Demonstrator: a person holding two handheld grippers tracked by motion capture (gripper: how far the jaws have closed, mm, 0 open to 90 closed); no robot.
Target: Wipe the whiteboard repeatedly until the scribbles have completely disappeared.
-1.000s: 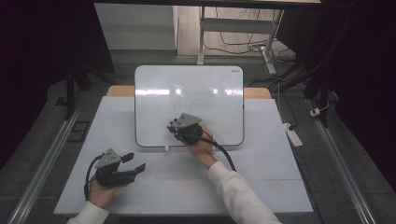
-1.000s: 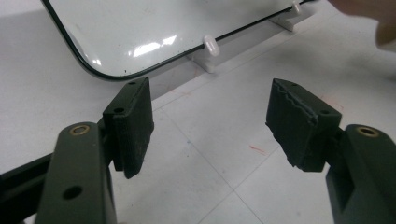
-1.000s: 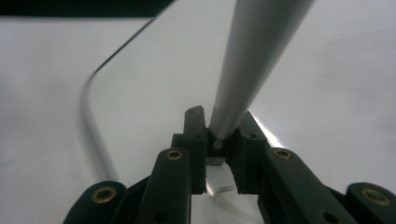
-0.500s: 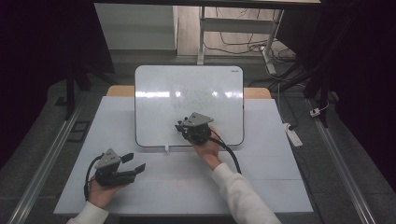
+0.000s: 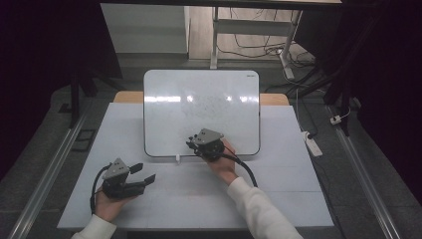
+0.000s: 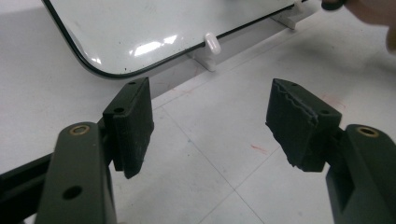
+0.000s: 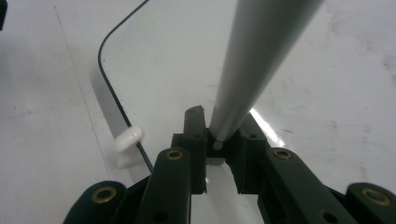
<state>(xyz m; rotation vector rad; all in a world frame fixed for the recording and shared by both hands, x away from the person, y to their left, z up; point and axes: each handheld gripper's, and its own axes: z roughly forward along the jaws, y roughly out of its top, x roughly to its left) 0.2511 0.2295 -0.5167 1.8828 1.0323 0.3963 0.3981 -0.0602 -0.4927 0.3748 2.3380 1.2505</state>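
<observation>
Grey-white marker pen (image 7: 261, 56) clamped in right gripper (image 7: 219, 140), jaws closed tight on its lower end; the barrel runs up and away from the jaws over the whiteboard (image 7: 327, 93). Tip not visible, so cannot tell if it touches the board. In the high view the right gripper (image 5: 195, 144) sits over the lower middle of the whiteboard (image 5: 164, 94), just above the board's bottom edge, held by the right hand (image 5: 224, 162) with a white sleeve (image 5: 259, 211) coming in from the near edge of the table. Black cable (image 5: 247, 172) trails from the gripper along the forearm.

Whiteboard lies flat at the far middle of the table (image 5: 293, 164), rounded corners, thin black rim, faint marks on its surface plus light glare. Small white clip (image 5: 177, 159) at the board's bottom edge, just left of the right gripper; same clip (image 7: 128, 140) shows at the board's rim in the right gripper view and as clip (image 6: 212, 44) in the left gripper view.

Left gripper (image 6: 210, 121) has jaws wide apart, nothing between them, pointing over bare table toward the board's near left corner (image 6: 93, 70). High view: left gripper (image 5: 142, 174) near the table's near left corner, well apart from the board, held by the left hand (image 5: 112, 201). Table surface (image 6: 224, 154) is white with seam lines and a few faint red specks.
</observation>
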